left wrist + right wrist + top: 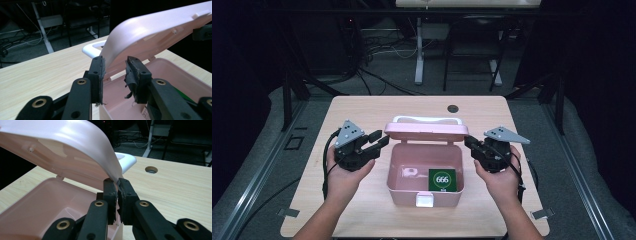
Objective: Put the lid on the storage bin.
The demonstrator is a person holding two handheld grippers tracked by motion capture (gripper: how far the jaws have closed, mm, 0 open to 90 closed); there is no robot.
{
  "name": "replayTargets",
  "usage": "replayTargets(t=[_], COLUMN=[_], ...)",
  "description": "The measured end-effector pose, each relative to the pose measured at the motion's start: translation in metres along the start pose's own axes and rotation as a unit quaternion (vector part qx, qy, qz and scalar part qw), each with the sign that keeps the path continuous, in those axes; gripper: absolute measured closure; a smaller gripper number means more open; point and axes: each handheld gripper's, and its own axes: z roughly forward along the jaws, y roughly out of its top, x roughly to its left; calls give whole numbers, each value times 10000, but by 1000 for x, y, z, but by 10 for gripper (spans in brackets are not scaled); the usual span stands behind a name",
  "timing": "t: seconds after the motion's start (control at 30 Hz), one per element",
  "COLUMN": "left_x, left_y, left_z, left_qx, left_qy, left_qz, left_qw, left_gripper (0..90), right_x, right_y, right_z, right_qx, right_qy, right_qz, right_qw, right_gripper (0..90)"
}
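A pink plastic box [424, 196] stands open on the table, its lid [424, 131] raised and tilted back, a white handle [424, 119] on the lid's top. Inside lie a green card marked 666 [442, 179] and a small white item [411, 172]. My left gripper [382, 139] is at the lid's left end; in the left gripper view [115, 75] the lid [150, 32] edge runs between open jaws, with the right pad clear of it. My right gripper [468, 141] is shut on the lid's right edge [117, 185], where the pink lid [75, 142] rises from the pinch.
The box has a white latch [425, 200] on its front wall. The wooden table [362, 110] has a round cable hole [453, 108] behind the box. Beyond the table's far edge are cables, a desk leg [419, 50] and dark frames on the floor.
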Motion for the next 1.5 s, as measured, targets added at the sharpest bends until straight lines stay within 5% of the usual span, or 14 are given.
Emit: replayTargets(t=[0.4, 0.8, 1.5], left_x=[-4, -6, -10], left_y=[3, 1, -10], left_z=[0, -4, -12], left_qx=[14, 14, 28], left_qy=[34, -21, -137], left_qz=[83, 105, 140], left_qw=[10000, 9999, 9998], left_gripper=[797, 791, 772], right_x=[-2, -6, -28], right_y=[-7, -19, -29], right_z=[0, 9, 16], right_qx=[114, 429, 646], right_qy=[147, -108, -273], right_qz=[103, -75, 279], right_qw=[9998, 9990, 9971], right_gripper=[824, 757, 677])
